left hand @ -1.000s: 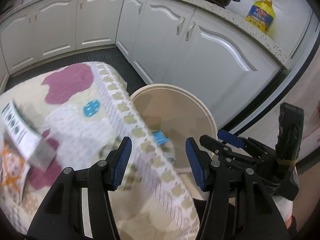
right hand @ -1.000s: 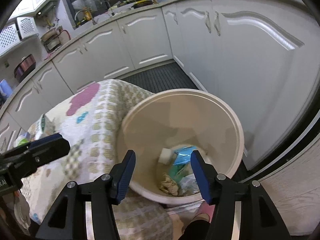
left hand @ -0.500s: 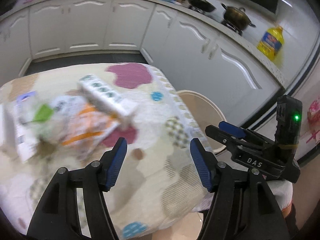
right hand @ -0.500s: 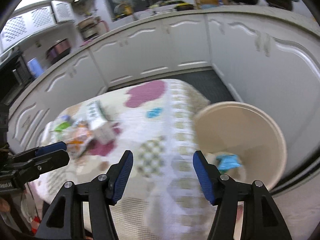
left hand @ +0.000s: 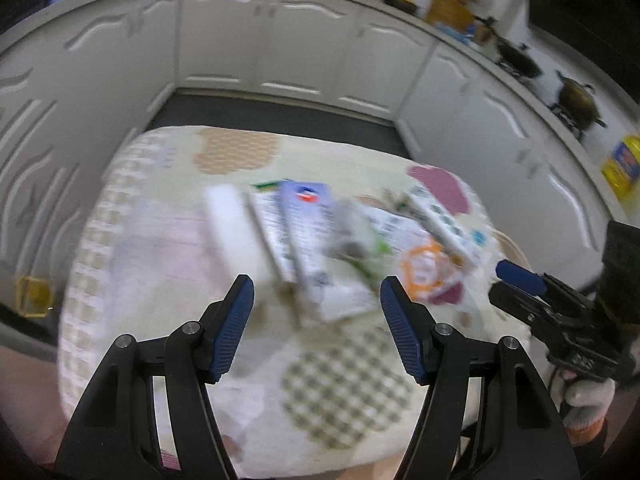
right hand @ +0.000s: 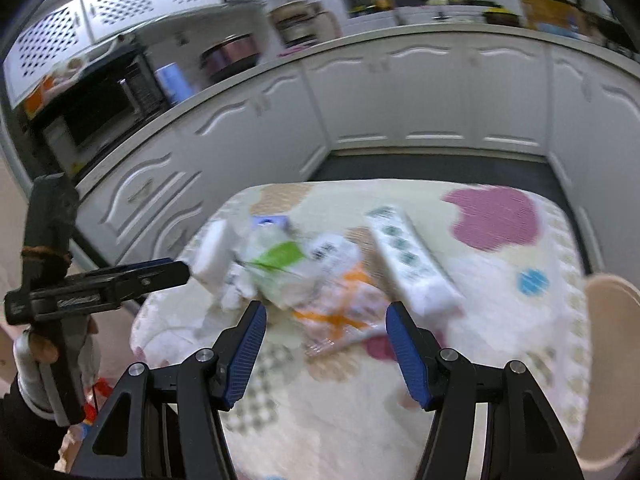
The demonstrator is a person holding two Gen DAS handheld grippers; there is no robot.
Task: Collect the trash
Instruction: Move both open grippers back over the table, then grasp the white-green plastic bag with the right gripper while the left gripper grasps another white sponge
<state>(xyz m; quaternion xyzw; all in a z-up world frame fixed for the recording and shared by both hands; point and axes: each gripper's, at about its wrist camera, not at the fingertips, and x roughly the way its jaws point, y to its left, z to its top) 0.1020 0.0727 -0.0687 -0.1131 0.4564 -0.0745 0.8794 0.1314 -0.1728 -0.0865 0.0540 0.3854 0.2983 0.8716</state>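
left gripper (left hand: 316, 300): jaws wide, nothing btwn them; hovers over the near side of the surface, aimed at the trash pile.
right gripper (right hand: 323, 326): jaws wide too, empty; above the pile's near edge, approx over the orange wrapper.
surface (right hand: 460, 364): covered w/ patterned cloth, pink/blue/checked patches.
trash pile (left hand: 320, 236): all on the surface, mid-cloth, pieces overlapping; both views motion-blurred so details soft.
items: white block (left hand: 236, 232) at the pile's left end; printed packets (left hand: 304, 240) beside it; green-marked wrapper (right hand: 280, 264); orange wrapper (right hand: 340, 312); long white box w/ green dots (right hand: 412, 268) at the right end.
bin (right hand: 612, 360): beige, just off the surface's right edge; only its rim shows, contents not visible.
done so far: can't tell from these views, inside of bin hidden.
left to do: prob most of the job; at least five pieces on the cloth, none gripped.
next (judgement): pick one piece, close on it, carry to bin; loose wrappers may drag neighbours along.
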